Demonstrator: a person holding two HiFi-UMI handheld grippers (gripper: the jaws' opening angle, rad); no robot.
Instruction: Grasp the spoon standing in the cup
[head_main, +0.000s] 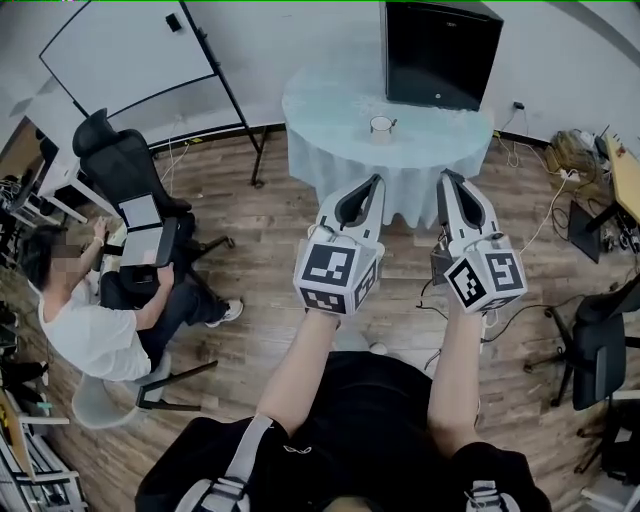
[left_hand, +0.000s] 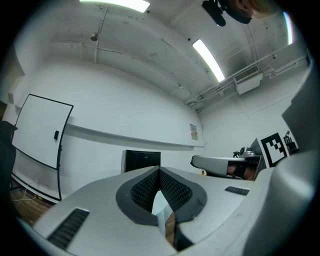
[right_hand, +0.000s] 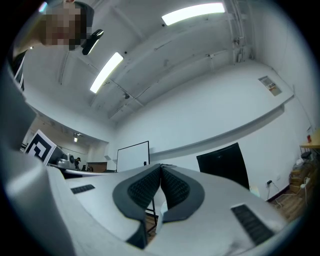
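1. Pale cloth covers the round desk (head_main: 330, 100) in the upper middle of the head view. The cup (head_main: 380, 126) stands on it, with the spoon (head_main: 391, 122) leaning at its rim, too small to read well.
2. My left gripper (head_main: 376, 181) and right gripper (head_main: 446, 176) hang mid-frame over the wooden floor, well apart from the cup. On both, the fingers (left_hand: 142, 190) are pressed together with nothing between them.
3. If I arrive shut like this, I judge I would poke the spoon or the cup instead of straddling the handle. I must open one gripper before I get close.
4. The cup looks light and sits on loose cloth. A sideways nudge could tip it or drag the cloth.
5. The handle is thin and free to swing. An off-centre squeeze could let it pivot out or lever the cup over.
6. The black box (head_main: 440, 50) stands just behind the cup, so overshooting means a knock.
7. Cables (head_main: 553, 215) trail on the floor at the right, and I could snag one as I step in.
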